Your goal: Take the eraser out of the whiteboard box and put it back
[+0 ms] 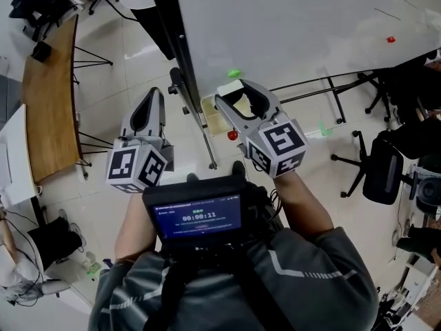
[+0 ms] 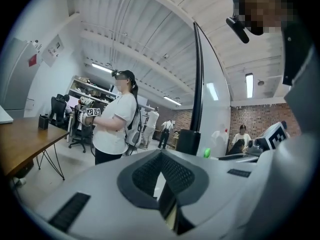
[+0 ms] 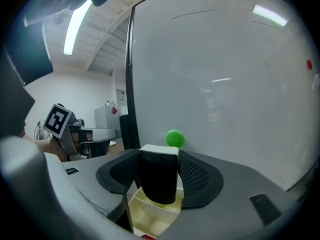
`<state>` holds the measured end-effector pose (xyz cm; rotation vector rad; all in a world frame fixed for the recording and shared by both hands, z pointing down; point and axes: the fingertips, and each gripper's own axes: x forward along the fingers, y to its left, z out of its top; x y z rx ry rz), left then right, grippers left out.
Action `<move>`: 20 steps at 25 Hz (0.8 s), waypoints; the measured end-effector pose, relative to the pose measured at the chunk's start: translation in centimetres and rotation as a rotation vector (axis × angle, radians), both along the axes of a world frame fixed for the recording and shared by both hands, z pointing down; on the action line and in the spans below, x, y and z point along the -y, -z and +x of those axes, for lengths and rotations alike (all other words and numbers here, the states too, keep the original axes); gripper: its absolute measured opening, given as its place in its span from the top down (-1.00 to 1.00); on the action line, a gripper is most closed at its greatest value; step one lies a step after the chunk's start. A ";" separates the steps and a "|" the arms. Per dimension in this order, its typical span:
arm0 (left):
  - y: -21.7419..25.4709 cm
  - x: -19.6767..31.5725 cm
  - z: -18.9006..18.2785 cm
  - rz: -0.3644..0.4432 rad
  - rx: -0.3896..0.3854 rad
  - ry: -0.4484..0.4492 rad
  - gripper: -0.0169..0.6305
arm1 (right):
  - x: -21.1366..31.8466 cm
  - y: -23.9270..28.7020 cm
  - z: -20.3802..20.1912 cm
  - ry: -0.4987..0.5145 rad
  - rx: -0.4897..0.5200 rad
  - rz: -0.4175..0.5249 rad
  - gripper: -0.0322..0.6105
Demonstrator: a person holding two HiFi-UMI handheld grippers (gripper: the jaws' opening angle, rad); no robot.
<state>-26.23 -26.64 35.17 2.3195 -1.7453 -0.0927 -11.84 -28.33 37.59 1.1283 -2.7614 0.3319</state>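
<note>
Plainly, the right hand-held gripper [image 1: 234,94] is clamped on the eraser [image 3: 159,178], which stands upright between its ribbed dark pads. The bare right forearm [image 1: 303,198] reaches from the lower right of the head view towards the middle. The gripper's marker cube sits just above the wrist. The left hand-held gripper [image 1: 151,96] is held beside it, left of centre. Its jaws are drawn together with nothing between them, and they point up the frame.

The eraser is a black, felt-like block with a white cap. Its lower end hangs over the open top of the whiteboard box [image 3: 150,218], a cream plastic tray with inner dividers. Whether the eraser touches the box cannot be told. In the head view the right gripper covers most of the box, and a chest-mounted screen [image 1: 200,218] hides both wrists.

Beyond the eraser, a round green magnet [image 3: 174,138] sits on the glossy whiteboard [image 3: 225,84], which fills the right gripper view. A curved wooden counter [image 1: 48,102] runs down the head view's left edge. In the left gripper view a person in a white shirt [image 2: 112,129] stands left of centre.
</note>
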 end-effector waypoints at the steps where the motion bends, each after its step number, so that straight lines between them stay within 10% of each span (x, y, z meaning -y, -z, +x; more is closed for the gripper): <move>1: -0.5 0.1 0.0 -0.005 0.004 0.004 0.85 | 0.2 -0.8 0.1 -0.009 -0.007 -0.006 0.06; 20: -5.9 -0.5 -0.7 -0.072 0.034 0.033 0.84 | 1.1 -8.8 -0.3 -0.039 -0.119 -0.099 0.06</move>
